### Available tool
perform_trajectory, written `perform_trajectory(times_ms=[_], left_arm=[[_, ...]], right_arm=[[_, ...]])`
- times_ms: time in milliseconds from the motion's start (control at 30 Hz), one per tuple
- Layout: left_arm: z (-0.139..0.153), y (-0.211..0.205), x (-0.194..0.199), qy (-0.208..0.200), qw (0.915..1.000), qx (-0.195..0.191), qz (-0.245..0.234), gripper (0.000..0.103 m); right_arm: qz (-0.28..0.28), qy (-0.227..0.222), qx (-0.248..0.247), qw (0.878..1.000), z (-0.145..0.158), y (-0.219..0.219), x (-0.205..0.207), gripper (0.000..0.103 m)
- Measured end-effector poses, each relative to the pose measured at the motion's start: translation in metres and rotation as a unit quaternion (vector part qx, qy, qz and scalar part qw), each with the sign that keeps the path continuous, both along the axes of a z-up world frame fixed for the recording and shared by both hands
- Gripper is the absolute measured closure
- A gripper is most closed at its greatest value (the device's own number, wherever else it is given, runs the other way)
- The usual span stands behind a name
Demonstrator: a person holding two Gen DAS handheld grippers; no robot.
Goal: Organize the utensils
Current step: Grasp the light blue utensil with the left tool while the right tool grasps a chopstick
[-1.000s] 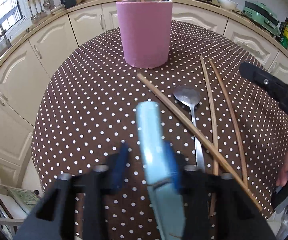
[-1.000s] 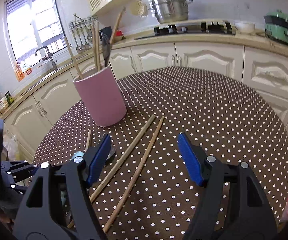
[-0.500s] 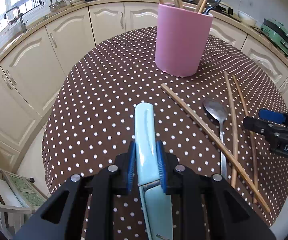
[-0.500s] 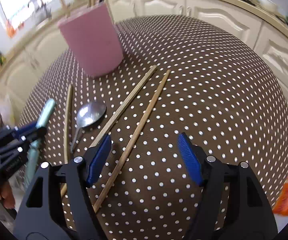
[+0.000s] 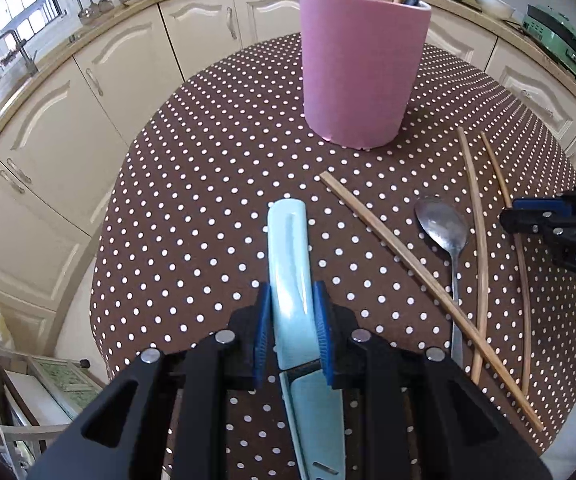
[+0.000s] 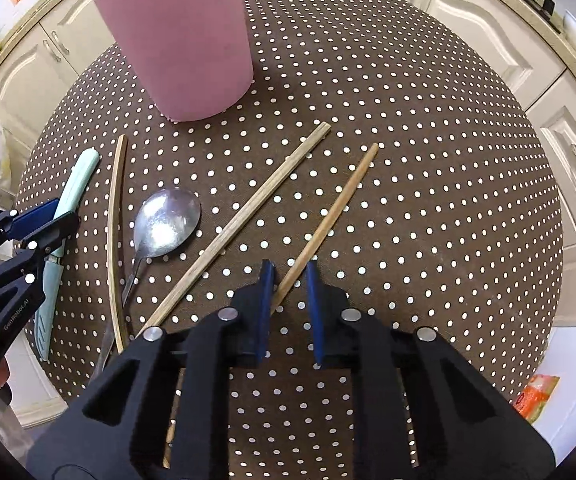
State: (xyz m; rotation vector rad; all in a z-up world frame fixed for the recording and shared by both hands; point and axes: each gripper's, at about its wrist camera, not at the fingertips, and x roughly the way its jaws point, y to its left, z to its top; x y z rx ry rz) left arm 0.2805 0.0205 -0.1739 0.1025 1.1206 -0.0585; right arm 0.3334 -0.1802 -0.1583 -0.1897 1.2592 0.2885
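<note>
since a second ago, when my left gripper (image 5: pixel 290 322) was spread, it has pinched the pale blue knife (image 5: pixel 288 248) above the table; my right gripper (image 6: pixel 288 300) has narrowed around a chopstick (image 6: pixel 328 220), not yet pressed. pink holder (image 5: pixel 362 68) next.

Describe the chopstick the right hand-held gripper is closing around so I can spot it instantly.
Start at the pink holder on the dotted table. Three chopsticks lie before it; the target chopstick is the rightmost, round-tipped, its lower end between the right hand-held gripper pads, farthest from the spoon.
</note>
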Motion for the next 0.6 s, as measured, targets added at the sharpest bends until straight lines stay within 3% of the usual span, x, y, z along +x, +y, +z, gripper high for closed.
perform_trajectory(times_ms=[100, 333, 600], left_arm=[[0.000, 0.003, 0.004, -0.003, 1.0000, -0.002, -0.003, 0.082], [-0.001, 0.012, -0.003, -0.012, 0.9994, -0.031, 0.013, 0.083], [0.010, 0.025, -0.021, -0.043, 0.9970, -0.054, 0.035, 0.083]], right_arm=[[-0.010, 0.001, 0.024, 1.000, -0.001, -0.008, 0.006, 0.097], [-0.018, -0.011, 0.066, 0.998, 0.003, -0.028, 0.007, 0.097], [-0.026, -0.054, 0.126, 0.990, 0.031, -0.057, -0.028, 0.097]])
